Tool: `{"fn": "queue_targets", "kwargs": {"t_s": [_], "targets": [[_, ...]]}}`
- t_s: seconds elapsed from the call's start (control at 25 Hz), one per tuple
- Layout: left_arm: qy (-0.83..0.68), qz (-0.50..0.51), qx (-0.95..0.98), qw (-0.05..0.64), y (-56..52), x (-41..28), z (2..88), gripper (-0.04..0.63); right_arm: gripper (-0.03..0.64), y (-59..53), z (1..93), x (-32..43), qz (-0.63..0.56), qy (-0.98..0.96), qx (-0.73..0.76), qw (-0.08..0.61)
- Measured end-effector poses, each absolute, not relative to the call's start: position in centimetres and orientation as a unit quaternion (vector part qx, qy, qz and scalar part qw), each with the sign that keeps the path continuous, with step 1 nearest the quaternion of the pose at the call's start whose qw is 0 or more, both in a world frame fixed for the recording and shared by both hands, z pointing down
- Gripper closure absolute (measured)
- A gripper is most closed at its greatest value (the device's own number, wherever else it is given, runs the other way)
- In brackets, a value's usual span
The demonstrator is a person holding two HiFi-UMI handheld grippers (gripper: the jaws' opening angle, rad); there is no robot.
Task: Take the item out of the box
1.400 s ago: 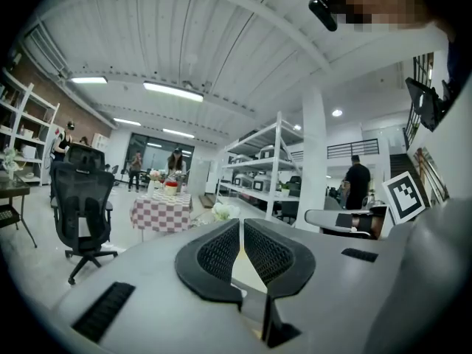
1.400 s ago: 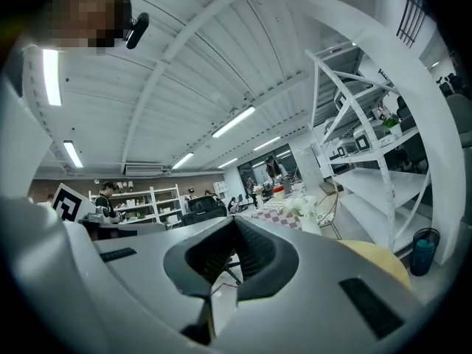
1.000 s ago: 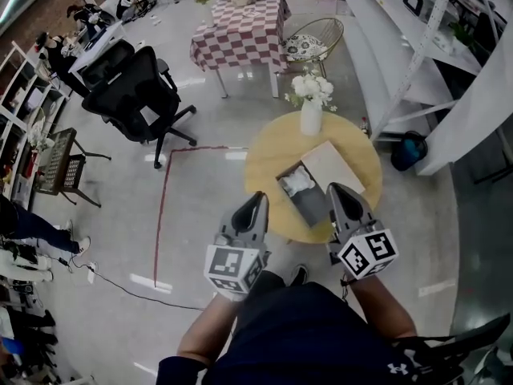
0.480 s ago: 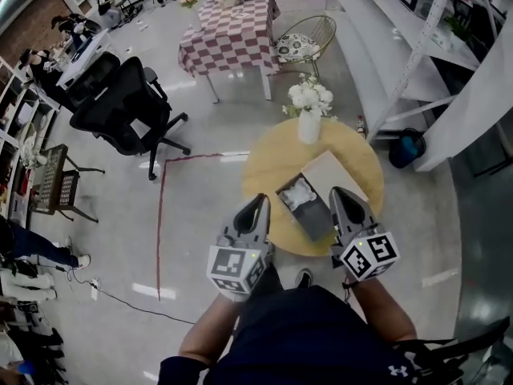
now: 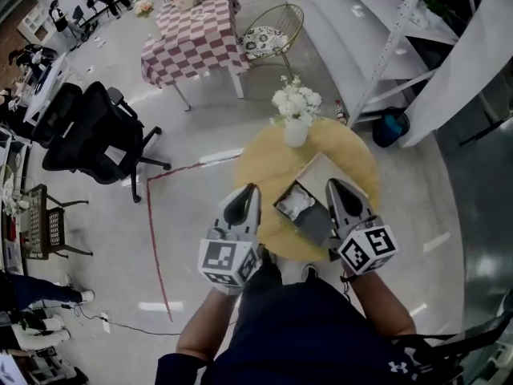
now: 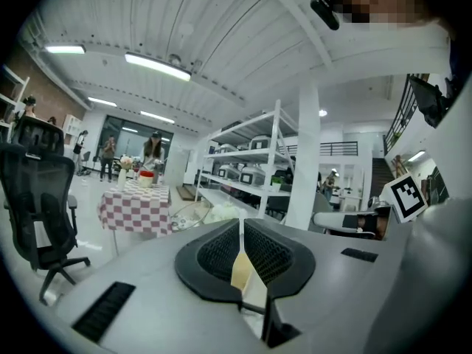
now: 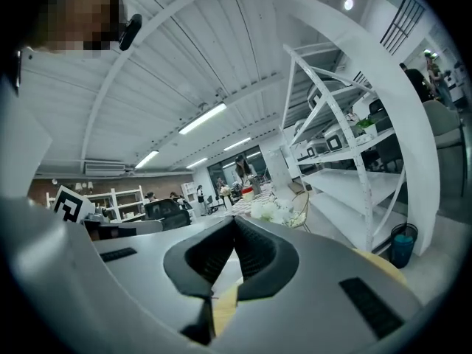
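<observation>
On the round yellow wooden surface (image 5: 258,167), the dark grey open box (image 5: 314,221) holds the white crumpled item (image 5: 296,201). The left hand-held gripper (image 5: 243,196) hovers at the box's 9 o'clock and the right hand-held gripper (image 5: 337,189) at its 3 o'clock, both clenched on nothing. A white vase of flowers (image 5: 295,112) stands at 12 o'clock.

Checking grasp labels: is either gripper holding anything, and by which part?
Nothing is held: the left gripper and right gripper are both shut and empty, neither touching the box.
</observation>
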State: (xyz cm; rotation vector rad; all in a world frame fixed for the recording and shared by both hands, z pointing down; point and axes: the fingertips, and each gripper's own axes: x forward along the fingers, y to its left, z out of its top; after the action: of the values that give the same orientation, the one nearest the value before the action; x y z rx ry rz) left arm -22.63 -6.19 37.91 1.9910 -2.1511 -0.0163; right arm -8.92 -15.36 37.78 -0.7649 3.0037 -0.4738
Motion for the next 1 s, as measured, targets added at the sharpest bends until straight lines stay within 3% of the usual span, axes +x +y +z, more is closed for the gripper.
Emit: {"fn": "queue_targets", "kwargs": {"t_s": [0.56,1.0], "targets": [[-0.646,0.008,0.757,0.103,-13.1,-25.1,39.5,0.562,0.609,-19.1,39.1,-8.9,-0.140,0.919,-0.369,0.010],[-0.541,0.085,0.826,0.132,-17.6,-21.6,47.2,0.560,0.609,-19.8,43.1,-5.7,-0.158,0.883,-0.441,-0.035]]}}
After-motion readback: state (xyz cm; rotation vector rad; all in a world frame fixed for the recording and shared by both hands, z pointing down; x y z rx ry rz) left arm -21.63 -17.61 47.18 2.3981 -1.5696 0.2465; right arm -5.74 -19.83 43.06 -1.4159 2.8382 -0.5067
